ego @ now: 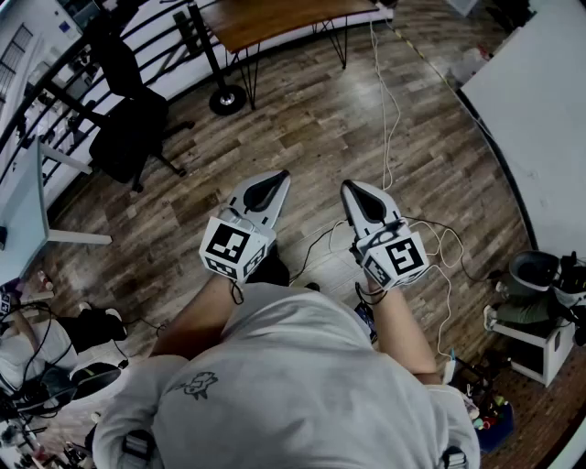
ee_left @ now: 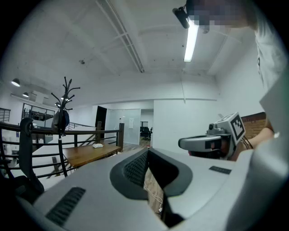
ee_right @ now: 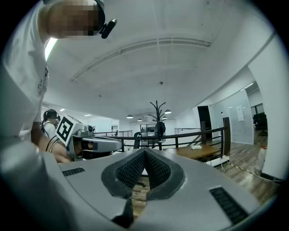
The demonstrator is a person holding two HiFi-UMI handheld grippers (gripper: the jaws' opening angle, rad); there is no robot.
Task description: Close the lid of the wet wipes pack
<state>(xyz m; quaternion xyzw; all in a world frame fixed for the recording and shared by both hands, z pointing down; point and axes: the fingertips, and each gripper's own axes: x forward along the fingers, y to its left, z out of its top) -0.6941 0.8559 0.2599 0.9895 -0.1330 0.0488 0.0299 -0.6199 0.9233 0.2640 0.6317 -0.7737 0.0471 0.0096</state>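
Floor [ego: 320, 119] is wood planks, grainy and mostly matt with a slight sheen. Both the left gripper [ego: 279, 176] and right gripper [ego: 349, 186] have smooth matt grey plastic shells, and the pads [ee_right: 132, 170] inside look like dark ribbed rubber. The marker cubes [ego: 227, 245] are flat matt black-and-white print. The far table [ego: 275, 16] has a smooth brown wooden top on thin black metal legs [ego: 247, 78]. The chair [ego: 133, 128] at far left looks like black cloth. The near shirt [ego: 302, 385] is soft, creased, light cloth. The cables [ego: 389, 110] are smooth white plastic. The ceiling [ee_left: 113, 54] is plain matt white.
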